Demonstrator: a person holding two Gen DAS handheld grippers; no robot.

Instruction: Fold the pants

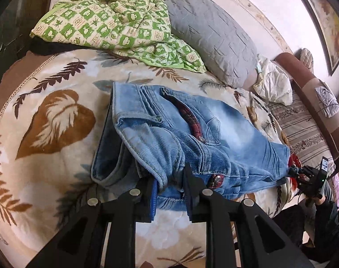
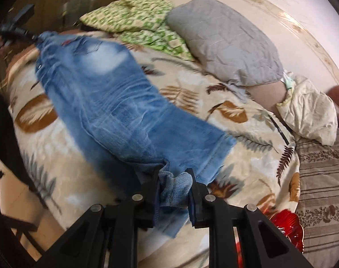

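The left gripper (image 1: 169, 187) clenched the jeans (image 1: 191, 129) at the waistband; the right gripper (image 2: 172, 187) gripped the hem. Keeping the denim taut and edges aligned would probably suit the fold

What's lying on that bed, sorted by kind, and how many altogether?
Jeans: 1
Green checked quilt: 1
Grey pillow: 1
Cream crumpled cloth: 1
Leaf-print blanket: 1
Total: 5
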